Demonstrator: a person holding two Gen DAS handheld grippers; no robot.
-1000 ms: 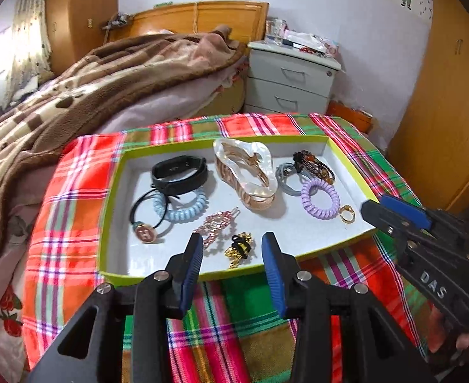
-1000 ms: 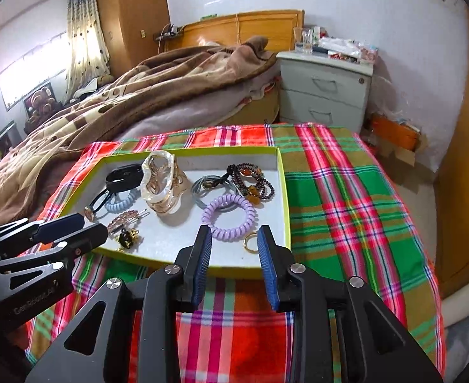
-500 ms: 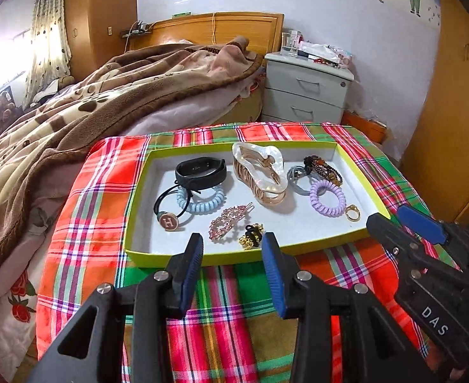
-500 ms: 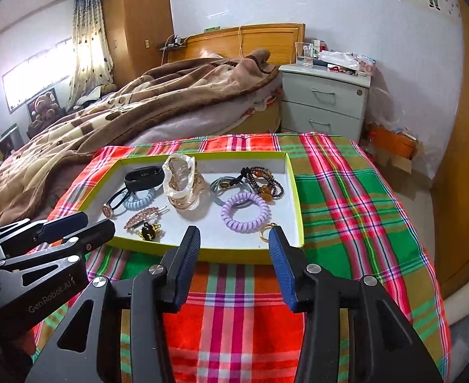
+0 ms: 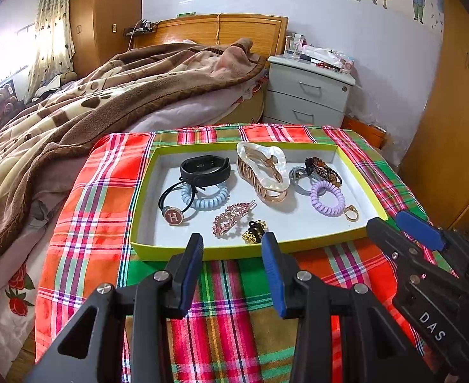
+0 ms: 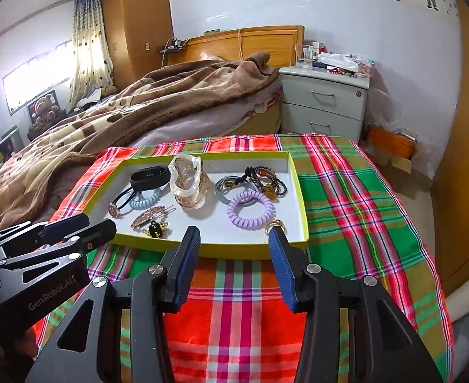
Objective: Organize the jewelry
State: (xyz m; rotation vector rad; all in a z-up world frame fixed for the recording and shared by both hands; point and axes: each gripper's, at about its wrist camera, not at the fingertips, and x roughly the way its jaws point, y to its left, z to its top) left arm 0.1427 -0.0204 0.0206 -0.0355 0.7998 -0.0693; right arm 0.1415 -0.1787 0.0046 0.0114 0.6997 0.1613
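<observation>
Both grippers, left gripper (image 5: 231, 249) and right gripper (image 6: 234, 242), hover spread and empty before the tray (image 5: 253, 250) (2 views agree); picking seems next, likely the ring (image 6: 275, 226) nearest its front rim.

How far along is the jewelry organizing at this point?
All the jewelry, such as the purple coil tie, gold ring and pink hair clip, lies together in the yellow-rimmed tray. The left gripper and right gripper are open, holding nothing. No separate groups are visible.
</observation>
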